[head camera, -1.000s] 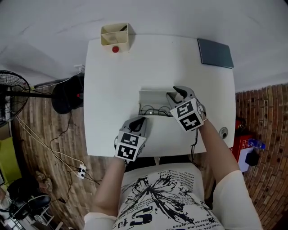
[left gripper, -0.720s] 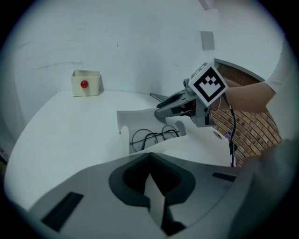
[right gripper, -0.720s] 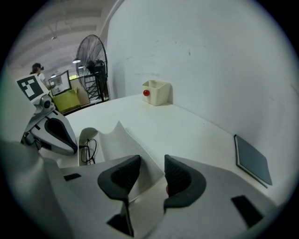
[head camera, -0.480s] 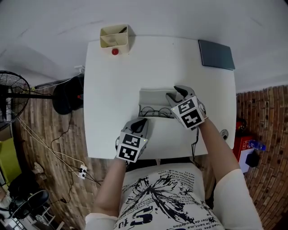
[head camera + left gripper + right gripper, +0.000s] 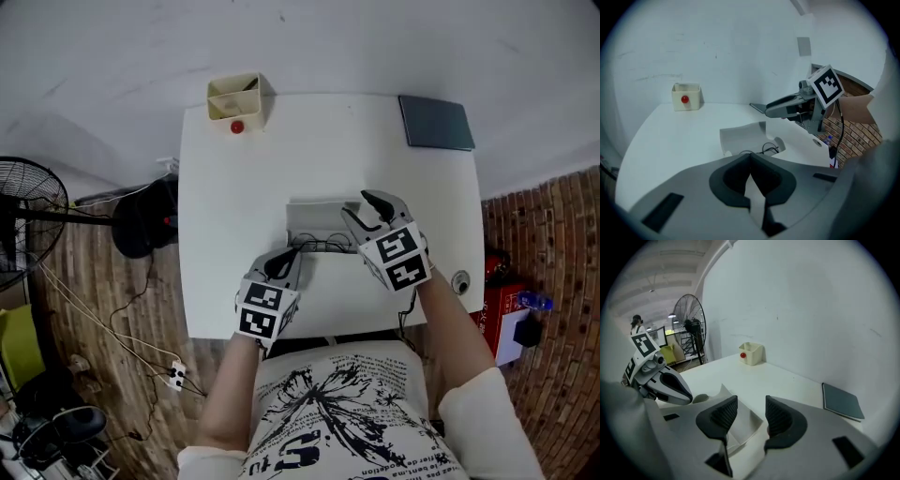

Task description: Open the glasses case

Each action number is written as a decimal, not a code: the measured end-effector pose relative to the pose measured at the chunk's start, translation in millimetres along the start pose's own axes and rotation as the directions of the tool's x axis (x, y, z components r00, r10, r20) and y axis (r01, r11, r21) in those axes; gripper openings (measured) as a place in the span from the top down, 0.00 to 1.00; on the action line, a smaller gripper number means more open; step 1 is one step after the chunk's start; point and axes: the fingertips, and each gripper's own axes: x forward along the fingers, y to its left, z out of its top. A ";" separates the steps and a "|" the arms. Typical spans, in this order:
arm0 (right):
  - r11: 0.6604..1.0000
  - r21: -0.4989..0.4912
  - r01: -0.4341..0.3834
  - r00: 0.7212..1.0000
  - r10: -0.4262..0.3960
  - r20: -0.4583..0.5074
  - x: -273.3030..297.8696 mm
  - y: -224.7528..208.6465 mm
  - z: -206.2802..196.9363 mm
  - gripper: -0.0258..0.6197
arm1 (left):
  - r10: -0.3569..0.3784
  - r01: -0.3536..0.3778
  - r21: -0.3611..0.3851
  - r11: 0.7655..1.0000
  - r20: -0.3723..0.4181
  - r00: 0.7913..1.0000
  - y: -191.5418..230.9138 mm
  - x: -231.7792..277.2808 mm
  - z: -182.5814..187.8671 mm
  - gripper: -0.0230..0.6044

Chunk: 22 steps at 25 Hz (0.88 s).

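The white rectangular tabletop point(image 5: 234, 169) carries the open pale-grey glasses case point(image 5: 319, 216) at its middle. The right gripper point(image 5: 751, 409) has its jaws apart above the case; they have just been opening and grip nothing. The left gripper point(image 5: 750, 157) has its jaws together, empty. The head view shows dark wire glasses point(image 5: 323, 246) inside the case; the right gripper view hides them.

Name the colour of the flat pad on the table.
The pad is dark grey, clearest in the head view.

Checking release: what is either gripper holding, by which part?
Nothing held. Right gripper: jaws apart, just opened further, nothing between. Left gripper: shut, empty.
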 end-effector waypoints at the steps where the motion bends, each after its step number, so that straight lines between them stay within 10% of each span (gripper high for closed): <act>1: 1.000 0.008 0.008 1.000 -0.009 0.016 -7.9 1.2 5.7 0.67 | 0.005 -0.006 0.012 1.000 0.019 1.000 0.7 -5.5 8.4 0.94; 8: 0.991 0.079 0.106 0.978 -0.119 0.174 -74.1 2.4 45.5 0.93 | 0.015 -0.034 0.092 0.995 0.207 0.978 -3.1 -62.9 77.7 0.94; 22: 0.984 0.097 0.147 0.862 -0.175 0.476 -190.3 23.6 95.6 0.94 | -0.045 -0.118 0.271 0.955 0.528 0.848 -53.6 -193.0 171.9 0.94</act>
